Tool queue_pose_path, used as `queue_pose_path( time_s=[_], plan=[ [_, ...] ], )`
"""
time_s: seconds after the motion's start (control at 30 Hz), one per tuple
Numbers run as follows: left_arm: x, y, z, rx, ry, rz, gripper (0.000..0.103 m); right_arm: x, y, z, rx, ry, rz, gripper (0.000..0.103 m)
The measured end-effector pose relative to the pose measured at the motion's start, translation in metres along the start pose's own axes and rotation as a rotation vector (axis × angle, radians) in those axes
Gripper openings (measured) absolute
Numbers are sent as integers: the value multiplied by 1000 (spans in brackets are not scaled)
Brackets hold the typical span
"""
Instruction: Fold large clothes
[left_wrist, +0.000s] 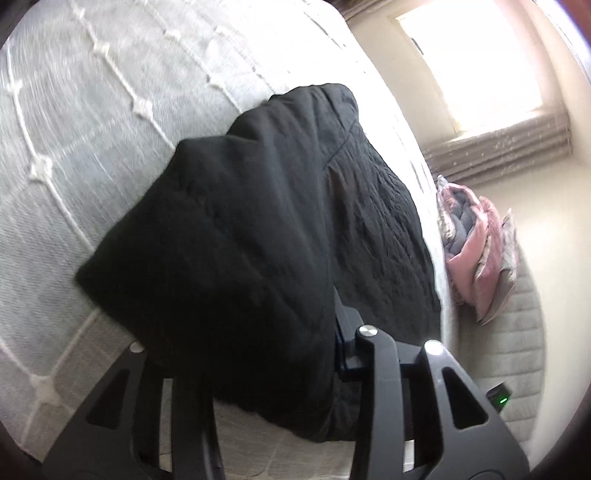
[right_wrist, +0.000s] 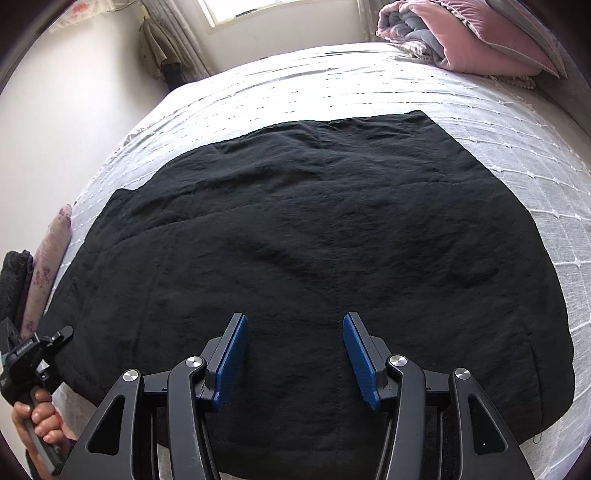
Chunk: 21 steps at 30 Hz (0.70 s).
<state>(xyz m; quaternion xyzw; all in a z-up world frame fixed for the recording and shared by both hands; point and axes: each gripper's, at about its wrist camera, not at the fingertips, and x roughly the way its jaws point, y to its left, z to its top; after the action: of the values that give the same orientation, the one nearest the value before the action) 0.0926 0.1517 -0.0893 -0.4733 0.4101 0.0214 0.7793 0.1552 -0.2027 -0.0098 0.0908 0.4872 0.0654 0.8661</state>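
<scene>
I am holding my right tool (right_wrist: 295, 354) above the near part of a black garment (right_wrist: 314, 240) that is lying spread flat on the bed (right_wrist: 535, 177). Its blue pads (right_wrist: 232, 358) are standing moderately apart with nothing between them; only the cloth is showing below and beyond the gap. The garment is extending away from this tool toward the far side of the bed, with a seam line running straight ahead from just inside the right-hand pad.

My left tool (left_wrist: 280, 354) is sitting at the garment's edge, and a raised fold of the black garment (left_wrist: 240, 229) is draping over and between its fingers. The cloth is hiding the pads, so I cannot tell whether they are pressing on it.

In the right wrist view, my left hand (right_wrist: 37, 417) is gripping a tool handle to the left of the right tool. A folded pink and grey quilt (right_wrist: 472, 40) is resting well beyond the garment, at the far right corner of the bed.
</scene>
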Motion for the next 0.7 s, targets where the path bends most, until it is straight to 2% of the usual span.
queue_pose_path(
  time_s=[0.1,0.2,0.37,0.4,0.43,0.47,0.53,0.7],
  plan=[
    [6,1,5,-17,15,-5,38,3,4,0,-10,5,-5,54],
    [-2,-4,4,-2,-28,-33,28,8,8,-1,-39,14,-32,54],
    [-37,-49,-9,167,-171,-112,26,5,12,-3,-60,-3,-37,52],
    [-38,-58,-11,196,-191,-117,25,3,15,-3,-69,-13,-18,45],
    [-44,-70,-16,251,-223,-124,25,0,18,-4,-82,-25,5,33],
    [-46,-77,-19,279,-237,-124,25,-3,23,-5,-99,-36,24,28],
    [-49,-92,-25,340,-267,-127,25,-9,34,-8,-139,-58,55,11],
    [-52,-105,-27,398,-289,-145,25,-21,85,-24,-297,-81,166,10]
  ],
)
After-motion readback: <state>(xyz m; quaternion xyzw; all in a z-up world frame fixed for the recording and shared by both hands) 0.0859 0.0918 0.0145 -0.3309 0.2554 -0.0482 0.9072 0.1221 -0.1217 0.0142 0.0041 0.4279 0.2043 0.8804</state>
